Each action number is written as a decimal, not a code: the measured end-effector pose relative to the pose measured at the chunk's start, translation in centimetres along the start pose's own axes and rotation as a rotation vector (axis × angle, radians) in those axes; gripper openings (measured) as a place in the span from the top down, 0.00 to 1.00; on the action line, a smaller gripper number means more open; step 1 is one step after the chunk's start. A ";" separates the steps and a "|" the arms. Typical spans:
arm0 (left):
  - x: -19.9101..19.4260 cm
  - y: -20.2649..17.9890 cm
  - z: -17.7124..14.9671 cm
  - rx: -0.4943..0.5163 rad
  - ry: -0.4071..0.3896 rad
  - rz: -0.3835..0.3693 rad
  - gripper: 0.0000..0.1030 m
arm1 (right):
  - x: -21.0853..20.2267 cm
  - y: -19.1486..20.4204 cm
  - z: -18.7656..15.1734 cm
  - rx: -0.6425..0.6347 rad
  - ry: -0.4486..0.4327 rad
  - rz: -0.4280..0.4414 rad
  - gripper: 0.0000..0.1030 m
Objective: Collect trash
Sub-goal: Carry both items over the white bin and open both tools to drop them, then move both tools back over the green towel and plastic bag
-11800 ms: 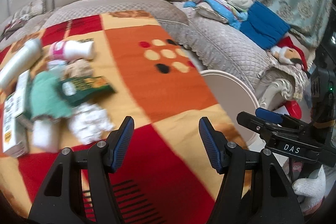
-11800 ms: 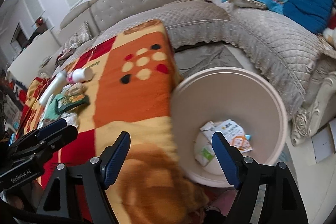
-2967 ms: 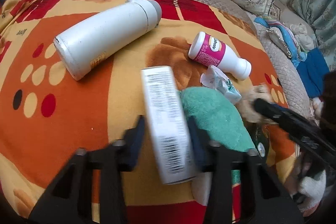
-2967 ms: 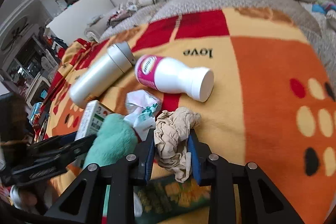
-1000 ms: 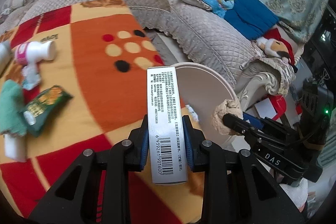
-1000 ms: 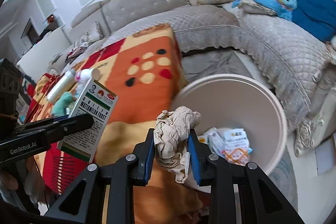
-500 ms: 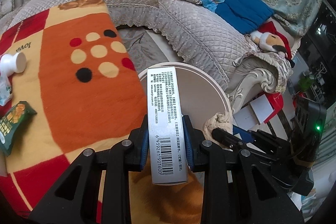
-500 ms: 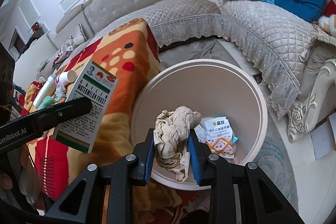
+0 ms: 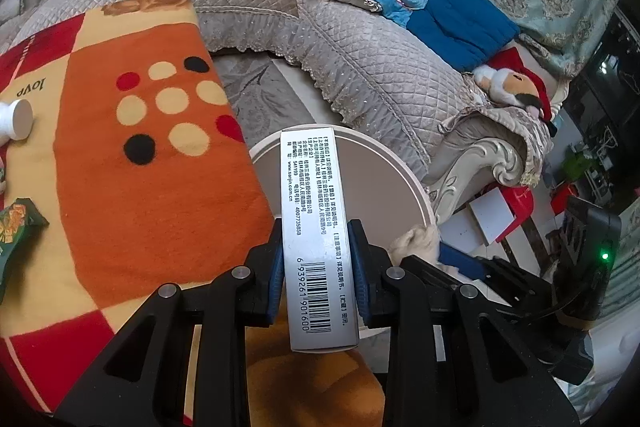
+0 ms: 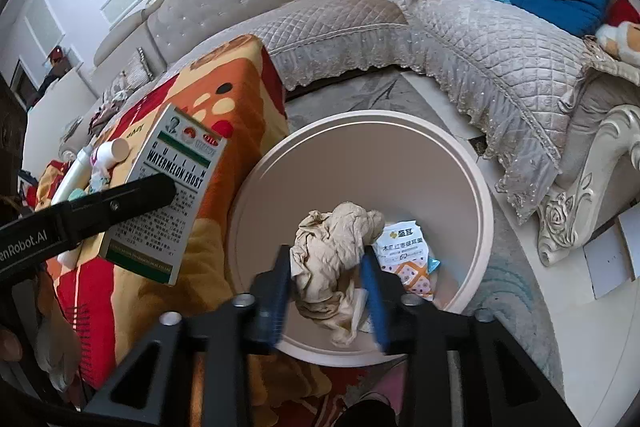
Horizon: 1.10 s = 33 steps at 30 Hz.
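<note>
My left gripper (image 9: 318, 267) is shut on a white medicine box (image 9: 314, 227) with a barcode, held at the near rim of the round beige trash bin (image 9: 416, 183). In the right wrist view the same box (image 10: 176, 187) reads "Watermelon Frost" and hangs at the bin's left edge. My right gripper (image 10: 328, 287) holds a crumpled beige paper wad (image 10: 336, 251) above the bin (image 10: 476, 179); its jaws are blurred and look slightly parted around the wad. A printed snack packet (image 10: 408, 259) lies inside the bin.
An orange, red and yellow blanket (image 9: 140, 167) covers the table left of the bin, with a green wrapper (image 9: 16, 227) and a white bottle (image 9: 14, 119) on it. A grey quilted sofa (image 9: 380, 67) curves behind the bin. Boxes (image 9: 496, 211) lie on the floor right.
Both grippers have moved closer over the bin. The right gripper's fingers are now motion-blurred and look a little wider around the paper wad. The left still clamps the box.
</note>
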<state>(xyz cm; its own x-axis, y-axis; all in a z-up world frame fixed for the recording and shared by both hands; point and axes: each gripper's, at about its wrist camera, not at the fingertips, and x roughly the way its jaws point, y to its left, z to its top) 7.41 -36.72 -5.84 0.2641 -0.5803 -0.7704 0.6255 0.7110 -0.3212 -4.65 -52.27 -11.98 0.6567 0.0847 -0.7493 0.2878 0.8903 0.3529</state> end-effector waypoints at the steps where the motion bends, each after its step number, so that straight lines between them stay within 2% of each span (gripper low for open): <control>1: 0.0 0.1 0.0 -0.001 0.003 -0.001 0.74 | -0.1 -0.1 0.0 0.003 -0.006 -0.003 0.51; 17: -0.1 0.2 -0.2 -0.001 0.014 -0.014 0.73 | 0.4 0.0 -0.2 0.010 0.017 0.000 0.51; 18: -0.1 0.2 -0.2 -0.004 0.015 -0.022 0.72 | 0.4 0.0 -0.2 0.012 0.015 0.001 0.51; 20: -0.3 0.2 -0.1 -0.008 0.010 -0.037 0.59 | 0.1 0.0 -0.2 0.015 0.010 0.000 0.51; 22: -0.6 0.1 0.0 -0.013 0.001 -0.058 0.54 | 0.0 -0.2 -0.1 0.019 0.007 -0.002 0.51; 33: -1.0 0.5 -0.6 -0.002 0.001 -0.011 0.54 | -0.1 0.0 -0.3 0.019 0.019 -0.001 0.51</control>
<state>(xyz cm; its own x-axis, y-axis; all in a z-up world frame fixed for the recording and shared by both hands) 7.03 -35.50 -5.55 0.2560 -0.5877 -0.7675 0.6270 0.7053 -0.3308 -4.95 -52.17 -12.08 0.6433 0.0923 -0.7600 0.3018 0.8817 0.3626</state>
